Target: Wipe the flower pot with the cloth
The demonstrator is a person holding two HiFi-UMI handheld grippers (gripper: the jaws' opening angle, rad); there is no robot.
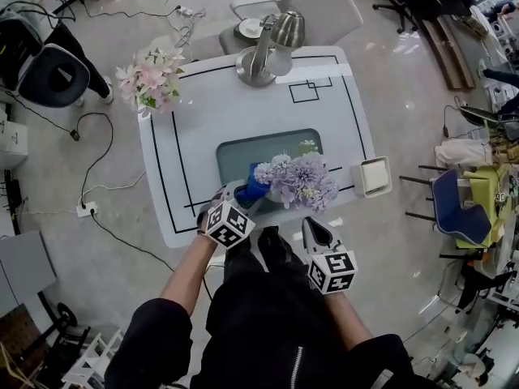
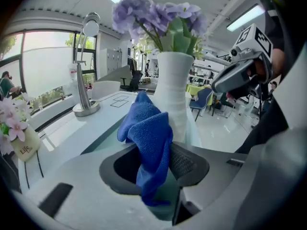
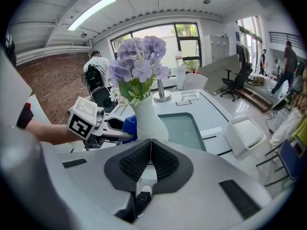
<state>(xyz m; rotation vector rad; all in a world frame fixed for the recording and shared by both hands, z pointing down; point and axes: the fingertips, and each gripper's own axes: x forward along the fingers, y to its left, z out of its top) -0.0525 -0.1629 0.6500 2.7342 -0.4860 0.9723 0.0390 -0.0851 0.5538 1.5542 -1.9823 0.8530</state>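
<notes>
blue cloth [image 2: 147, 143] in left gripper [image 2: 158, 164], against white flower pot [image 2: 172, 95]

The cloth [image 2: 148, 143] is blue, the flower pot [image 2: 175, 87] white, blooms [image 2: 153, 13] lilac, mat [image 1: 243, 152] teal, table [image 1: 243, 104] black-lined white.

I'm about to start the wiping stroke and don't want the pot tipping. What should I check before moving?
1. Cloth gripped: ok. The left gripper is shut on the blue cloth.
2. Flower pot upright: ok. It stands on the green mat.
3. Cloth touching the pot: cannot tell. It sits right beside the pot's wall.
4. Pot steadied: not ok. The right gripper is shut on nothing and does not hold the pot.
5. Blooms clear of the cloth: ok. The purple flowers sit above it.
</notes>
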